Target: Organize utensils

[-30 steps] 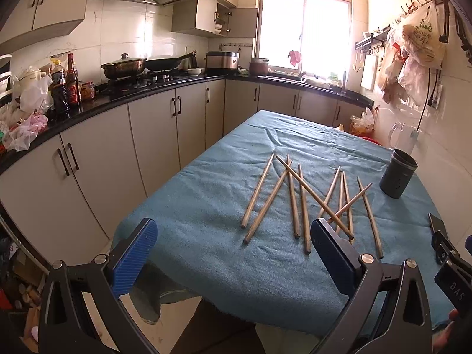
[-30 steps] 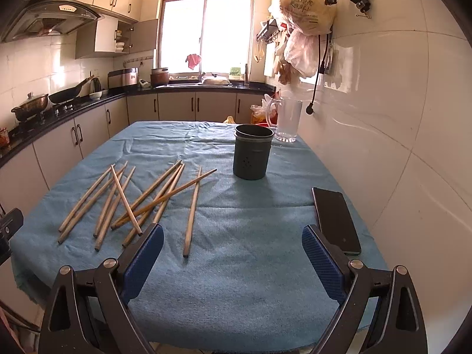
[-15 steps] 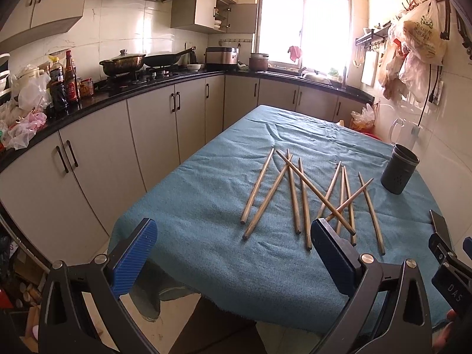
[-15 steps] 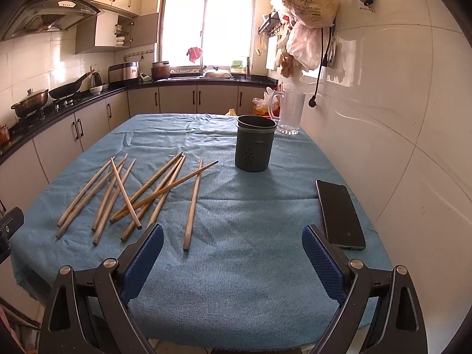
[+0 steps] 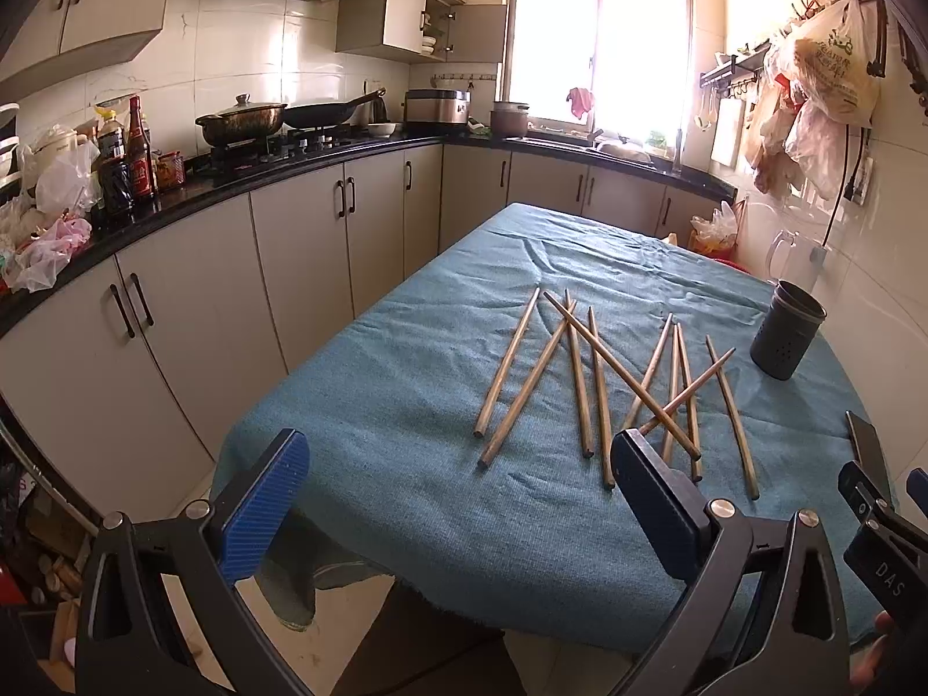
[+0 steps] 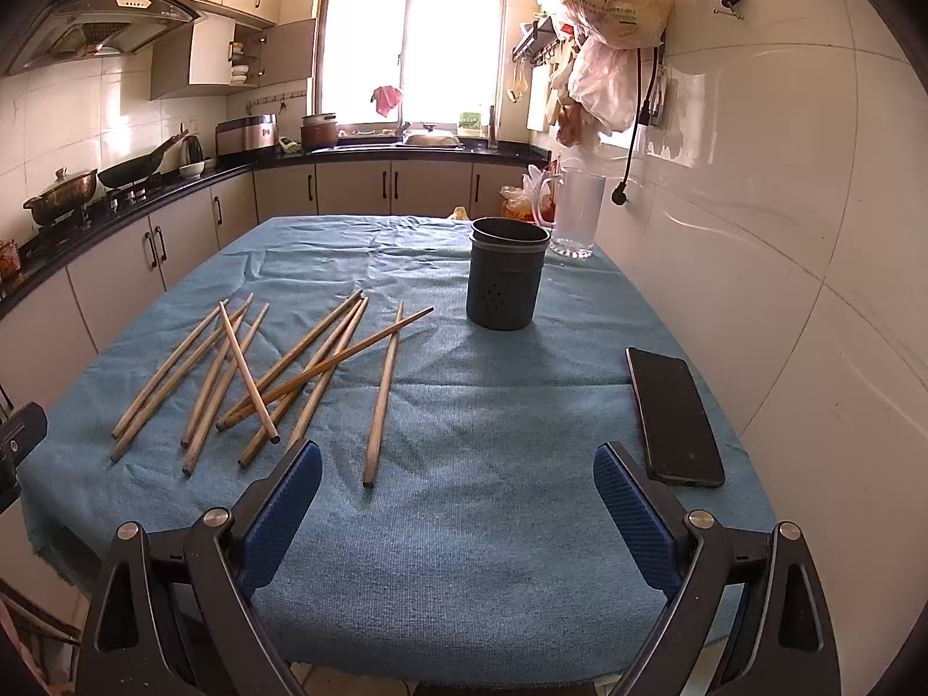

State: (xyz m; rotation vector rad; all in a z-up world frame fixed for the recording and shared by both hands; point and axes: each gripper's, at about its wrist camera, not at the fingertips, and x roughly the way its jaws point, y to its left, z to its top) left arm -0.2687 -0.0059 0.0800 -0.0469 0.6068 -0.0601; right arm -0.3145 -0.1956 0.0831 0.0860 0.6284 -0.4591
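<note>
Several wooden chopsticks (image 5: 586,383) lie scattered and partly crossed on the blue cloth of the table (image 5: 406,383); they also show in the right wrist view (image 6: 290,371). A dark grey holder cup (image 6: 506,272) stands upright beyond them, empty as far as I can see; it shows at the right in the left wrist view (image 5: 786,329). My left gripper (image 5: 458,499) is open and empty at the table's near edge, short of the chopsticks. My right gripper (image 6: 458,516) is open and empty above the cloth, with one chopstick's (image 6: 383,394) end just ahead of its left finger.
A black phone (image 6: 673,414) lies on the cloth by the right wall. A clear pitcher (image 6: 571,211) stands behind the cup. Cabinets and a cluttered counter (image 5: 174,197) run along the left. The tiled wall (image 6: 783,232) is close on the right.
Both grippers have moved slightly forward toward the table and the view has risen a little. Chopsticks, cup and phone have not moved.
</note>
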